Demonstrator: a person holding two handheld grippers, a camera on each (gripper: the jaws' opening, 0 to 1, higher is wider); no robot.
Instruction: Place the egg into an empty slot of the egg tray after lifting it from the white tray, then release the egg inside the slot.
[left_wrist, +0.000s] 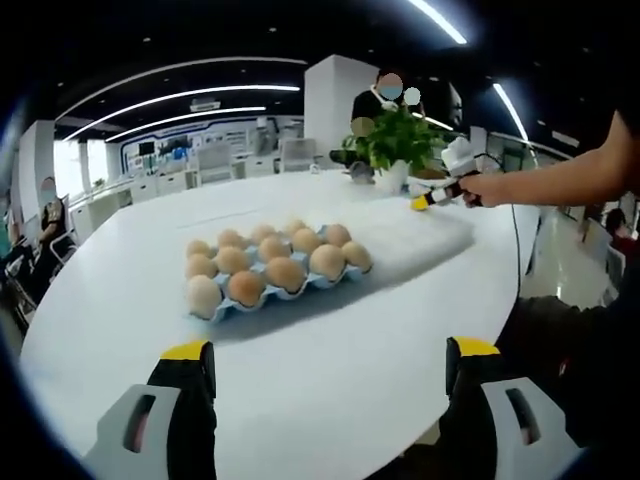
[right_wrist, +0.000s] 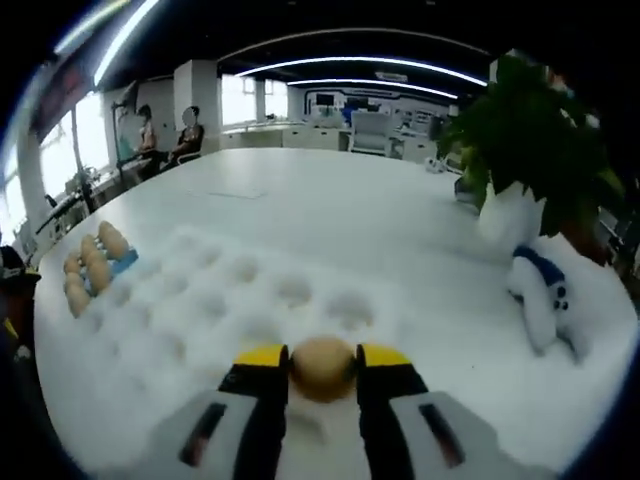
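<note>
A blue egg tray (left_wrist: 262, 300) holding several brown eggs (left_wrist: 285, 272) sits mid-table in the left gripper view. Just right of it lies the white tray (left_wrist: 425, 235). My left gripper (left_wrist: 330, 370) hangs wide open near the table's front edge, well short of the egg tray, with nothing between its jaws. My right gripper (left_wrist: 432, 198), held by a person's hand, hovers over the white tray's far end. In the right gripper view my right gripper (right_wrist: 322, 362) is shut on a brown egg (right_wrist: 322, 368) above the dimpled white tray (right_wrist: 220, 300). The egg tray (right_wrist: 118, 268) lies at far left.
A potted plant (right_wrist: 530, 130) and a white plush toy (right_wrist: 540, 290) stand on the table right of the white tray. The plant (left_wrist: 395, 140) is behind the right gripper. The round white table (left_wrist: 330, 330) has bare surface in front. People sit at the room's far side.
</note>
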